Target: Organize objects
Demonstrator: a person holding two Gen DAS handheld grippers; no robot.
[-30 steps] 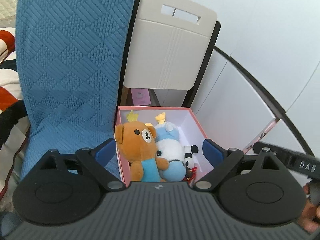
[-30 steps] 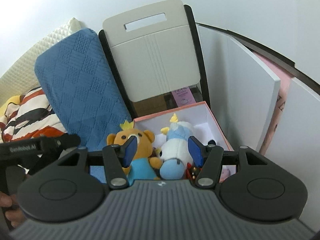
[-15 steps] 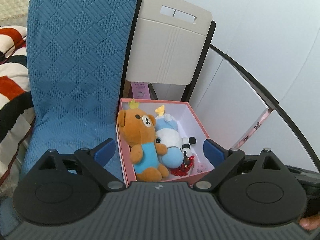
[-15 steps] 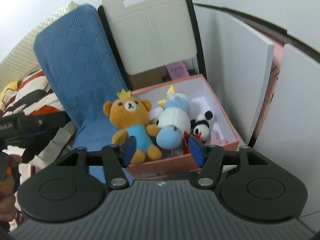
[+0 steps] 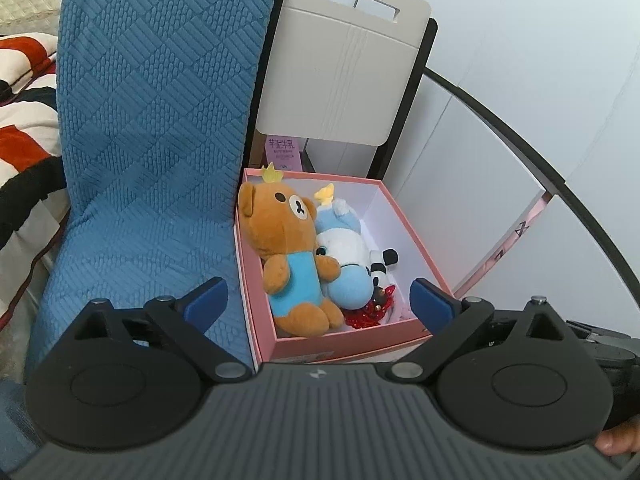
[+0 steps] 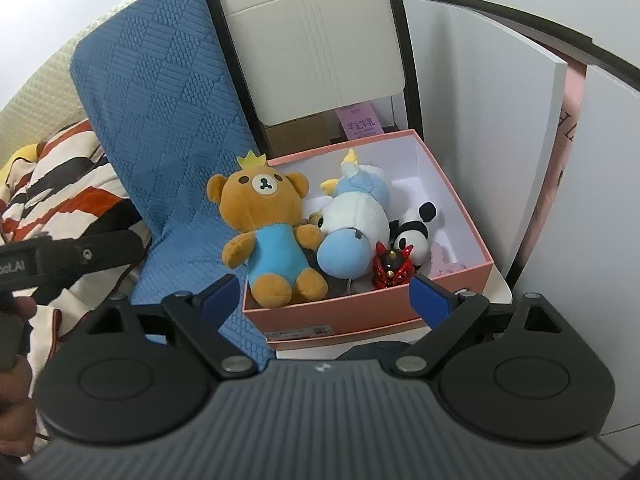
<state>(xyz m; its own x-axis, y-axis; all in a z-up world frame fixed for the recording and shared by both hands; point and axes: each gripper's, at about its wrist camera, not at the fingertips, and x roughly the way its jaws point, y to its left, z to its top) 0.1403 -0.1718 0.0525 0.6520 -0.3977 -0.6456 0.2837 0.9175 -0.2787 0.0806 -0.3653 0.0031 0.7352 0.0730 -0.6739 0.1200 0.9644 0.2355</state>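
Note:
A pink box (image 5: 352, 346) (image 6: 360, 312) with white inner walls holds a brown bear (image 5: 286, 240) (image 6: 264, 216) in a blue shirt, a white and blue plush (image 5: 344, 256) (image 6: 352, 224), a small panda (image 5: 382, 268) (image 6: 416, 228) and a red ornament (image 5: 370, 312) (image 6: 390, 268). My left gripper (image 5: 320, 304) is open and empty, above the box's front. My right gripper (image 6: 324, 298) is open and empty, in front of the box's near wall.
A blue quilted cushion (image 5: 152, 128) (image 6: 160, 112) leans left of the box. A beige folding chair back (image 5: 344, 68) (image 6: 316, 40) stands behind it. A striped blanket (image 6: 60, 184) lies far left. White panels (image 6: 480, 128) stand on the right.
Both grippers have pulled back and risen, so more of the box and its toys shows. The right gripper's jaws have opened wider. The toys have not moved.

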